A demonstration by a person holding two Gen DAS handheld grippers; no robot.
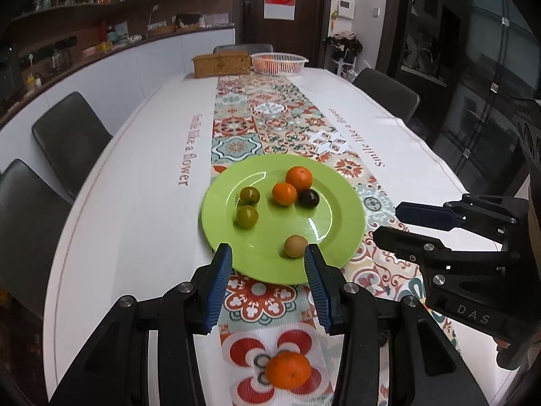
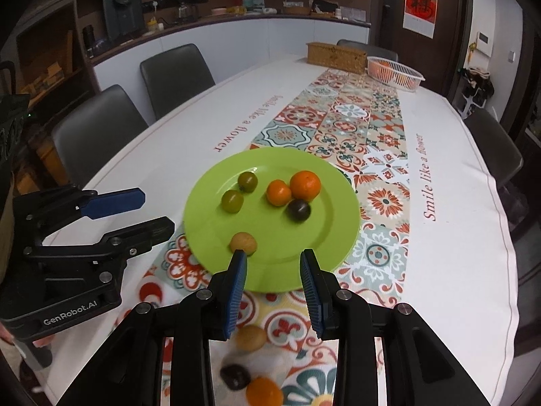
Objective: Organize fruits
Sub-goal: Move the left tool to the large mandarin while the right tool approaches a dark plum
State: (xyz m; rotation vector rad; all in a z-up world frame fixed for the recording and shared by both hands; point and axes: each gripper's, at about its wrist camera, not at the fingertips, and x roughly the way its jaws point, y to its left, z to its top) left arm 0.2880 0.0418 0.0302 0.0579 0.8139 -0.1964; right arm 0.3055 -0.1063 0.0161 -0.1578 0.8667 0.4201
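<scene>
A green plate [image 1: 331, 247] [image 2: 216, 230] sits on the patterned runner. On it lie two oranges [image 1: 299, 178] [image 2: 305, 184], two green tomatoes [image 1: 247, 216] [image 2: 232, 201], a dark plum [image 1: 308, 198] [image 2: 299, 210] and a tan fruit [image 1: 295, 245] [image 2: 242, 243]. My left gripper [image 1: 268, 287] is open and empty, just short of the plate's near rim. An orange [image 1: 287, 369] lies on the runner below it. My right gripper [image 2: 274, 291] is open and empty at the plate's near rim. Below it lie a tan fruit [image 2: 250, 337], a dark plum [image 2: 235, 376] and an orange [image 2: 264, 391].
A wicker box [image 1: 221, 63] [image 2: 336, 53] and a white basket with oranges [image 1: 279, 63] [image 2: 395, 72] stand at the table's far end. Dark chairs [image 1: 69, 137] [image 2: 175, 76] line the sides. The other gripper shows at the right of the left view [image 1: 449, 237] and left of the right view [image 2: 101, 223].
</scene>
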